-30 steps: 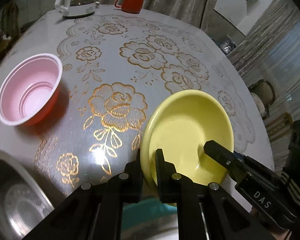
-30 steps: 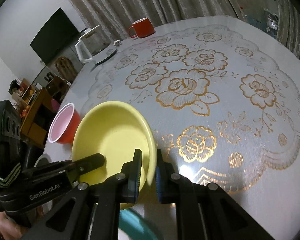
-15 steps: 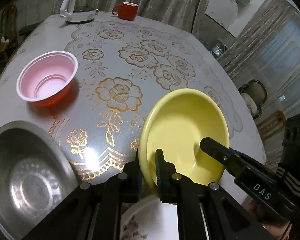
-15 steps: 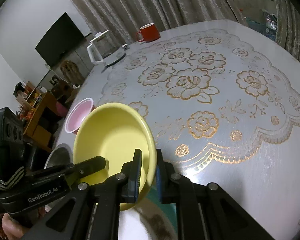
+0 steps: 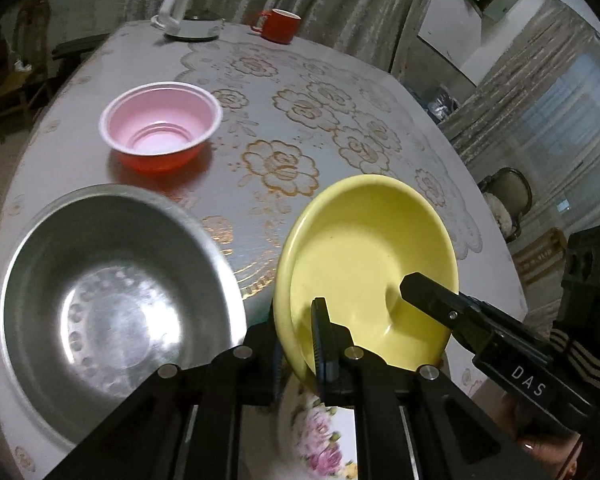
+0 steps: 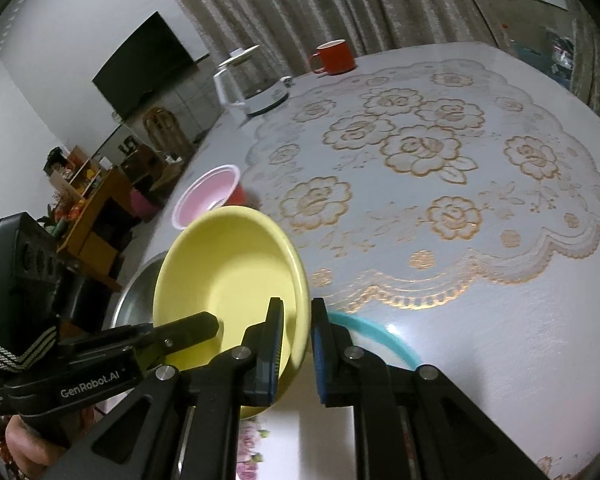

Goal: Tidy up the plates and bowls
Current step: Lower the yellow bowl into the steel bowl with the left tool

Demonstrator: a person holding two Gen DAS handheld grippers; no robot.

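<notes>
Grippers first: the left gripper (image 5: 300, 344) is clamped on the near-left rim of the yellow bowl (image 5: 368, 264), and the right gripper (image 6: 296, 344) is clamped on the opposite rim, so each jaw pair is narrow with only the bowl wall between the pads. The bowl is held clear of the table (image 6: 480, 332), tilted, with its opening facing up and away. Directly under the bowl lies a floral plate (image 5: 320, 436); a teal rim (image 6: 380, 332) shows just beside it, probably a second dish. Left of the yellow bowl, just beside it, sits the steel bowl (image 5: 112, 312). Beyond the steel bowl stands the pink bowl (image 5: 160, 128). Far behind are the kettle (image 5: 192, 12) and red mug (image 5: 278, 26). Judgement: the steel bowl lies to the left, on the left gripper's side, so nesting there calls for a leftward carry by both hands.
</notes>
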